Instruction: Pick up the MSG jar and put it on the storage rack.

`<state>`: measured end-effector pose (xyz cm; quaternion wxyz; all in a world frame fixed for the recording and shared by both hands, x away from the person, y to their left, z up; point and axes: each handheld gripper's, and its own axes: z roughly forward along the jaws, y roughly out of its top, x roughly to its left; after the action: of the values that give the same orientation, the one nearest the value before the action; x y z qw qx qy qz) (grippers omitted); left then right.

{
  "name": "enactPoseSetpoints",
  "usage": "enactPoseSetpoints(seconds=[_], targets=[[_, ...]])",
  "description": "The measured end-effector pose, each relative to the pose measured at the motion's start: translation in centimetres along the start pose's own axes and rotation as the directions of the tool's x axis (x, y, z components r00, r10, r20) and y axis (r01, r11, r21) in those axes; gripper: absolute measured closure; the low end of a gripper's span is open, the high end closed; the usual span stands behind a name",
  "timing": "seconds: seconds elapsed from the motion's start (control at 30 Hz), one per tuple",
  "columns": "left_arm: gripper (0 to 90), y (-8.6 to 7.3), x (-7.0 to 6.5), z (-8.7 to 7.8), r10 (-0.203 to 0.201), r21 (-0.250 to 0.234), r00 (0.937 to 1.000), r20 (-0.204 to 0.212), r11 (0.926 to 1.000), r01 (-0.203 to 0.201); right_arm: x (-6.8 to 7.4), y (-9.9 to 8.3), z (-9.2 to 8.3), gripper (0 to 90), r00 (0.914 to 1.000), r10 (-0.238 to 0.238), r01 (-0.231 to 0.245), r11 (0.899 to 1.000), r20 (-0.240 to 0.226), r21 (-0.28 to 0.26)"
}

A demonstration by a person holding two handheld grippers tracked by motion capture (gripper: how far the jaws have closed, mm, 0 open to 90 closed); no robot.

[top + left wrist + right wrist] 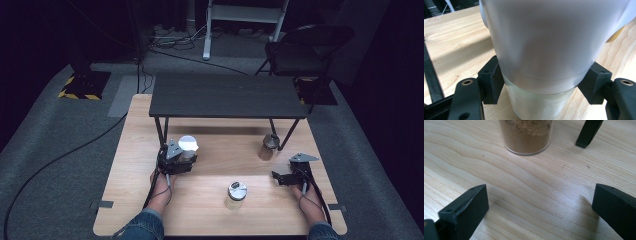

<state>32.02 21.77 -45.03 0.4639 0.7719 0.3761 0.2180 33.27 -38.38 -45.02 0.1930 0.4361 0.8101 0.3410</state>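
1. Left gripper point(181, 159) has its fingers point(492, 82) pinching the white-lidded jar point(544, 57), one pad on each side just below the frosted lid.
2. That jar stands upright on the wooden surface point(210, 210), left of the middle, just in front of the small black table point(227, 95) and near its left leg.
3. Right gripper point(280, 176) sits low over the surface at the right, fingers point(466, 207) spread wide with only bare wood between them.
4. A jar of brown powder point(525, 135) stands well ahead of those fingers, next to a black table leg point(587, 132).
5. One more jar with a metal lid point(236, 194) sits near the front edge, between the two grippers.
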Motion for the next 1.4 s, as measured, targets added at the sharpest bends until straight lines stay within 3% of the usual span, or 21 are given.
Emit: enactPoseSetpoints(seconds=[0.23,0.7,0.87,1.0,1.2,1.27,1.4], targets=[[30.1,2.0,-0.5,-1.0,0.001,-0.008,0.9999,0.015,1.0,-0.001,0.0,0.0,0.0,0.3,1.0,0.0,0.0,1.0,0.0,0.0],[30.1,8.4,-0.7,-3.8,0.034,-0.026,0.9973,0.065,0.9991,-0.032,0.0,0.0,0.0,0.3,1.0,0.0,0.0,1.0,0.0,0.0],[30.1,11.0,-1.1,-5.0,0.066,-0.044,0.9959,0.062,0.997,-0.064,0.0,0.0,0.0,0.3,1.0,0.0,0.0,1.0,0.0,0.0],[30.1,12.3,-1.2,-5.6,0.07,-0.057,0.9955,0.065,0.9962,-0.066,0.0,0.0,0.0,0.3,1.0,0.0,0.0,1.0,0.0,0.0],[30.1,15.1,-0.4,-6.7,0.046,-0.064,0.9935,0.104,0.9972,-0.04,0.0,0.0,0.0,0.3,1.0,0.0,0.0,1.0,0.0,0.0],[30.1,16.5,-0.3,-7.3,0.059,-0.071,0.9934,0.099,0.9961,-0.052,0.0,0.0,0.0,0.3,1.0,0.0,0.0,1.0,0.0,0.0],[30.1,17.7,-0.2,-7.7,0.066,-0.078,0.9932,0.096,0.9953,-0.058,0.0,0.0,0.0,0.3,1.0,0.0,0.0,1.0,0.0,0.0]])
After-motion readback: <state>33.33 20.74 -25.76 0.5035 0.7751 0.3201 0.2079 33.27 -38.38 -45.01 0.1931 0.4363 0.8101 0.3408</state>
